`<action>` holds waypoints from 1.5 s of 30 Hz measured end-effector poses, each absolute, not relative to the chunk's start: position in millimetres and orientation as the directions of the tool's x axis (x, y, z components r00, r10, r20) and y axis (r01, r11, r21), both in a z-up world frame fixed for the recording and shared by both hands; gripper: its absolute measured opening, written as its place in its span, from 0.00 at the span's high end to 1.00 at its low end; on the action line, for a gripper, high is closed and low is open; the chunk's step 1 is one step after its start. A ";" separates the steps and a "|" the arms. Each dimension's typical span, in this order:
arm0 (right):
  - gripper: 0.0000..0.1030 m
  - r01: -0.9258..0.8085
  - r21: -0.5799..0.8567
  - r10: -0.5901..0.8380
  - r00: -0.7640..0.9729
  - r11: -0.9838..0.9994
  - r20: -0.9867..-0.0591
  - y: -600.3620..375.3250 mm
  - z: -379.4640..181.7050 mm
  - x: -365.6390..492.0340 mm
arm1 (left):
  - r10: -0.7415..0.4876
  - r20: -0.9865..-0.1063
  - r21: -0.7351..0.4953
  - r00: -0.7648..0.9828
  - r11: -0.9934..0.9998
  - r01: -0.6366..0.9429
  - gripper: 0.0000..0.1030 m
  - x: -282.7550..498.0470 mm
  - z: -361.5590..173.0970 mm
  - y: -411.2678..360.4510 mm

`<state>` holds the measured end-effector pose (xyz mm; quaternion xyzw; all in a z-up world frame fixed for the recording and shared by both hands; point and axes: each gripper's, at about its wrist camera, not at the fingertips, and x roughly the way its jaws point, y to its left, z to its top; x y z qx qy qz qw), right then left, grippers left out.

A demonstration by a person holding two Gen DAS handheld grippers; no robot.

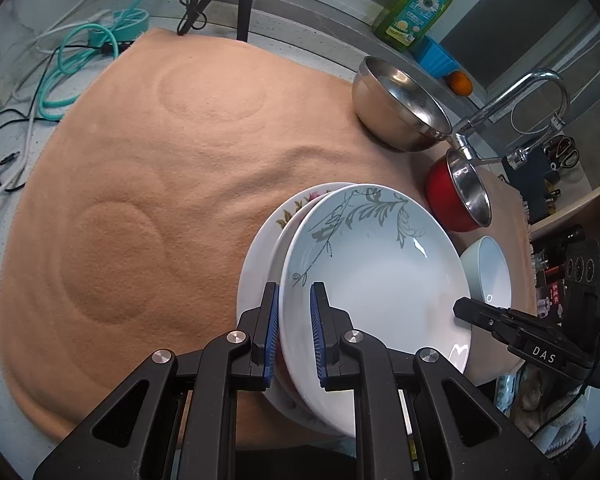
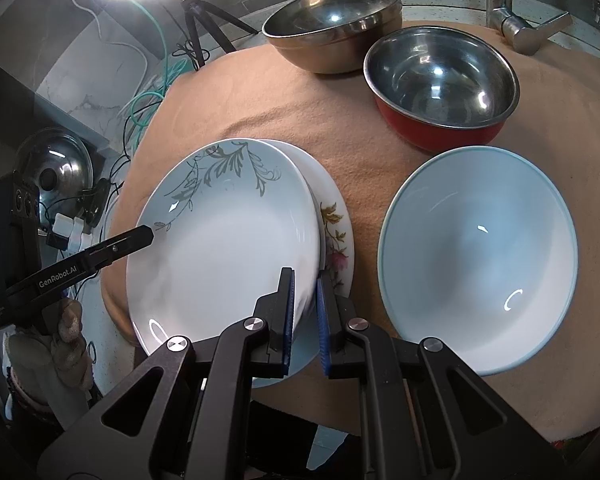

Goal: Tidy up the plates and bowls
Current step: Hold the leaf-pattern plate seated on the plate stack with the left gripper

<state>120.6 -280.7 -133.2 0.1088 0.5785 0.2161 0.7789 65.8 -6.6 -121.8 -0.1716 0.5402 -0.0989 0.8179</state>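
Two plates are stacked on the peach cloth (image 1: 148,168) covering the worktop, and the upper one is clamped from both sides. At the nine o'clock rim of the pale blue leaf-patterned plate (image 2: 228,236) the left gripper (image 1: 295,300) is closed, its blue pads (image 1: 274,320) pressed on either face of the rim. Beneath it, the white floral plate (image 2: 336,232) is seen lying flat on the cloth (only its edge shows). At about four o'clock on the blue plate's rim, the right gripper (image 2: 305,292) is likewise closed on that same plate. Further right, the light blue bowl (image 2: 480,256) is set just beside the plates. At its twelve o'clock stands the red steel-lined bowl (image 2: 440,88), touching the plain steel bowl (image 2: 332,28) behind it.
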 end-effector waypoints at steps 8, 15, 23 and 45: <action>0.90 -0.234 0.403 0.454 0.234 0.885 -0.860 -277.7 -134.0 121.8 | -0.341 -0.853 -0.382 0.395 0.924 -0.026 0.87 68.0 -122.5 -7.3; 0.89 -0.272 0.361 0.425 0.238 0.892 -0.873 -272.2 -133.1 122.6 | -0.328 -0.862 -0.361 0.388 0.932 -0.016 0.87 67.9 -121.6 -10.0; 0.89 -0.307 0.320 0.399 0.244 0.897 -0.884 -267.6 -131.9 122.4 | -0.302 -0.871 -0.328 0.387 0.945 -0.002 0.87 68.5 -120.5 -13.1; 0.89 -0.343 0.272 0.366 0.247 0.899 -0.897 -261.0 -130.0 119.9 | -0.230 -0.894 -0.235 0.386 0.971 0.036 0.87 67.9 -119.1 -20.3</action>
